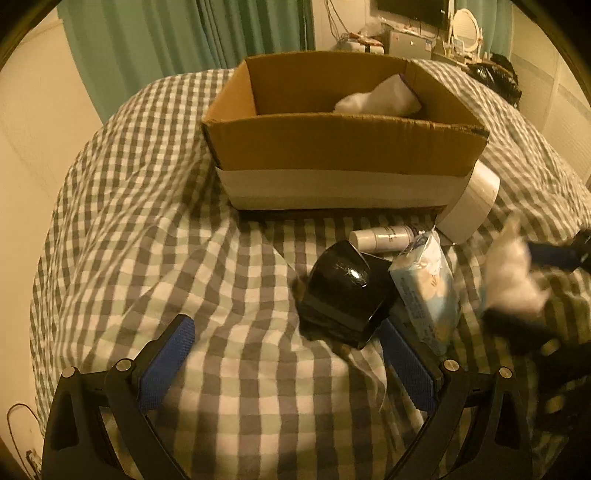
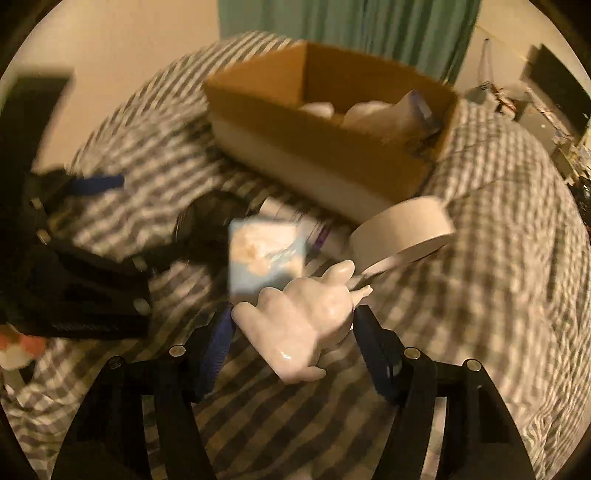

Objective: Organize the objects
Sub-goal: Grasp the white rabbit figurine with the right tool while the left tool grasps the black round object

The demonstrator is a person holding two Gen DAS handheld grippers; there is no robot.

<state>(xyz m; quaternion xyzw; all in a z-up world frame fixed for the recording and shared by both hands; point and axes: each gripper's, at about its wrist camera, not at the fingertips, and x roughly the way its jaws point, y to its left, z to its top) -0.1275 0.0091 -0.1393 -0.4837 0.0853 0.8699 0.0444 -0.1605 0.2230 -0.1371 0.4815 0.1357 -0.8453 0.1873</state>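
A cardboard box [image 1: 343, 147] stands on the checked bedspread [image 1: 166, 229], with white soft items inside [image 1: 380, 99]. In front of it lie a black mug [image 1: 343, 291] on its side, a blue tissue pack [image 1: 424, 291], a white bottle [image 1: 384, 236] and a white tape roll [image 1: 469, 206]. My left gripper [image 1: 288, 362] is open and empty, its right finger beside the mug. My right gripper [image 2: 291, 328] is shut on a white figurine [image 2: 306, 317], held above the bed; it shows blurred in the left wrist view [image 1: 513, 280]. The box [image 2: 325, 122], the tape roll [image 2: 402, 232] and the tissue pack [image 2: 266, 254] also show in the right wrist view.
Green curtains [image 1: 184, 37] hang behind the bed. A cluttered desk with a mirror [image 1: 465, 26] stands at the back right. A wall [image 1: 33, 129] runs along the left. The left gripper's body [image 2: 74, 273] is at the left in the right wrist view.
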